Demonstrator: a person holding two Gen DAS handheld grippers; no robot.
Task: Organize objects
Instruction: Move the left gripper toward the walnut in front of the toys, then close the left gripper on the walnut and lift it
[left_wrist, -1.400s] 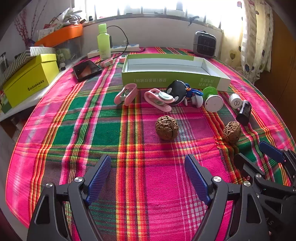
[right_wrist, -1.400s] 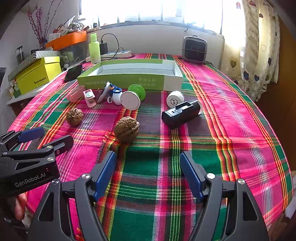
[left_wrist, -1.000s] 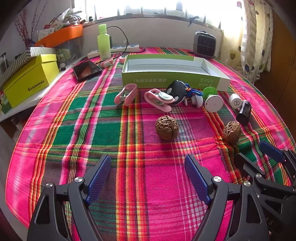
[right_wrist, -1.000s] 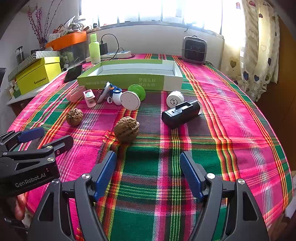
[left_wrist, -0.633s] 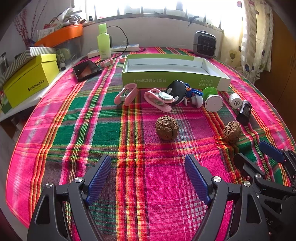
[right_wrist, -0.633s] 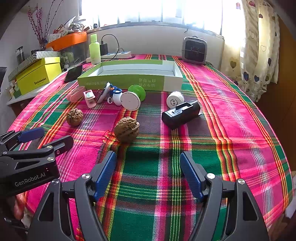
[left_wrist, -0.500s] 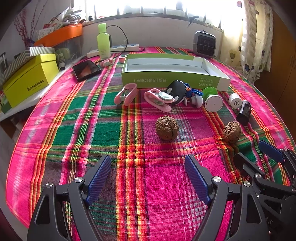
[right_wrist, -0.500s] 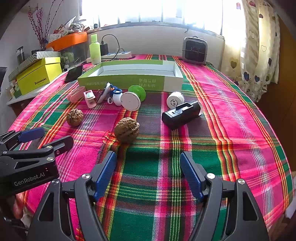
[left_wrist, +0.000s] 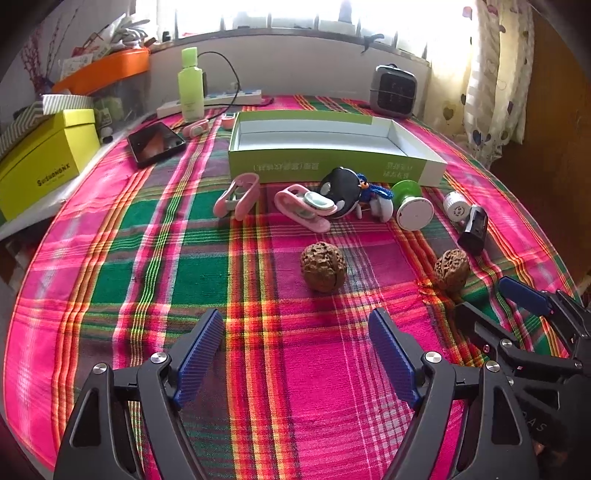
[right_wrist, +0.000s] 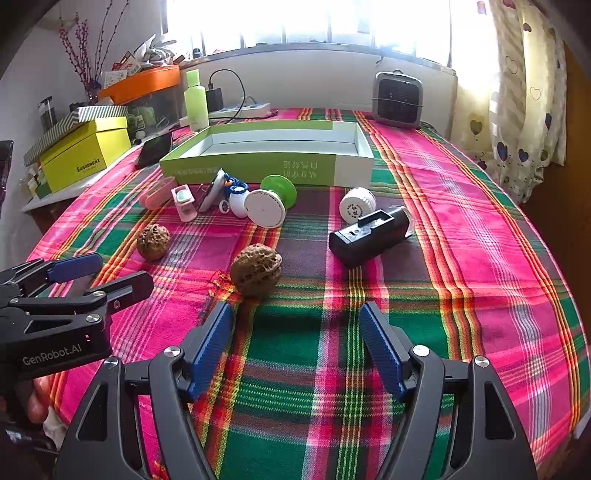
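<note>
Both my grippers, left (left_wrist: 295, 354) and right (right_wrist: 295, 343), hover with jaws apart, holding nothing. The nearer walnut (right_wrist: 256, 269) lies on the cloth (right_wrist: 461, 229) just beyond my right fingertips; the tray (right_wrist: 258, 166) sits far behind. I judge it light, hard, ridged, prone to roll: clamp across its widest middle.

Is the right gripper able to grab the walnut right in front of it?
Probably yes. The right gripper is open, and the walnut sits just ahead of its left finger with only bare cloth between. A small shift left should line it up.
</note>
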